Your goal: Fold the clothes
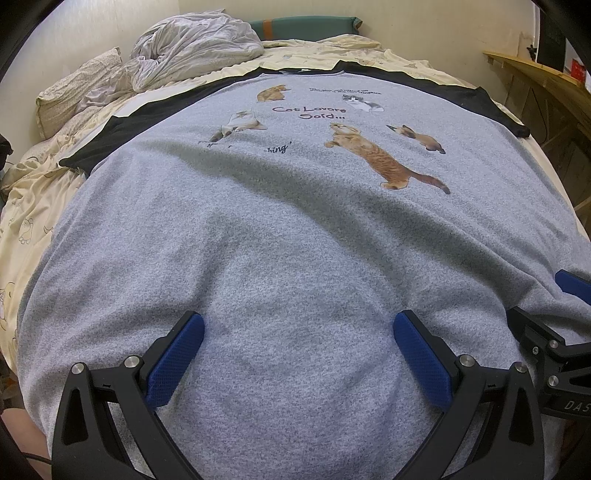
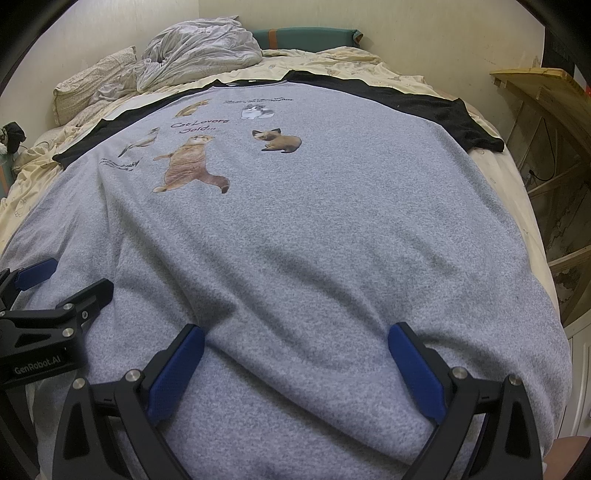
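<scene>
A grey T-shirt [image 1: 280, 229] [image 2: 317, 229] with black sleeves and printed cats lies spread flat, front up, on the bed, collar at the far end. My left gripper [image 1: 298, 332] hovers open over the shirt's near hem area, its blue pads wide apart with only cloth beneath. My right gripper [image 2: 296, 343] is open too, just to the right of the left one above the same hem. Each gripper shows at the edge of the other's view: the right gripper [image 1: 554, 332] at the right, the left gripper [image 2: 55, 306] at the left.
The bed has a cream printed sheet [image 1: 33, 206]. A crumpled pale duvet [image 1: 192, 44] and a pillow [image 1: 77, 88] lie at the far left, with a green headboard cushion [image 1: 306, 27] behind. Wooden furniture [image 2: 546, 122] stands along the right side of the bed.
</scene>
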Demonstrator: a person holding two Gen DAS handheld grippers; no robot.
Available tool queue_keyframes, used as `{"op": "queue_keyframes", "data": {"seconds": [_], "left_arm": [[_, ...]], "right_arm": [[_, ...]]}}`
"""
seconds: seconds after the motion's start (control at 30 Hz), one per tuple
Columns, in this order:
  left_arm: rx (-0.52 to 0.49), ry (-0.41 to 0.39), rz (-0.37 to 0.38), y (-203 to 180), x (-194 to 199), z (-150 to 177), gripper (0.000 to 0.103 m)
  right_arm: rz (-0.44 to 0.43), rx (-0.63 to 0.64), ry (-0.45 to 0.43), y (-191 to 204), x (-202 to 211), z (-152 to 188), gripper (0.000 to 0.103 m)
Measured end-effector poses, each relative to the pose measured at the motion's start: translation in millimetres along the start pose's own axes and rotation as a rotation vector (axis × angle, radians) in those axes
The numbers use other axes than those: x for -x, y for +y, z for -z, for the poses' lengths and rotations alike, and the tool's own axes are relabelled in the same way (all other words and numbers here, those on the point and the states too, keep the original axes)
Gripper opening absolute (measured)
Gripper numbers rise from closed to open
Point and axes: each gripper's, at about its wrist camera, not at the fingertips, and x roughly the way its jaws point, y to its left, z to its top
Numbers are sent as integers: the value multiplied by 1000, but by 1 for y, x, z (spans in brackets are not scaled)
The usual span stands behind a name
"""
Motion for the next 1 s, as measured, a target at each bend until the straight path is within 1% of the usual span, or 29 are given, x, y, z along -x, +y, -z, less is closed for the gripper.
{"op": "queue_keyframes", "data": {"seconds": [1.0], "left_arm": [[-13,3,-8,-5,-1,1,103]], "right_arm": [[-2,0,1,0,-1,-1,101]]}}
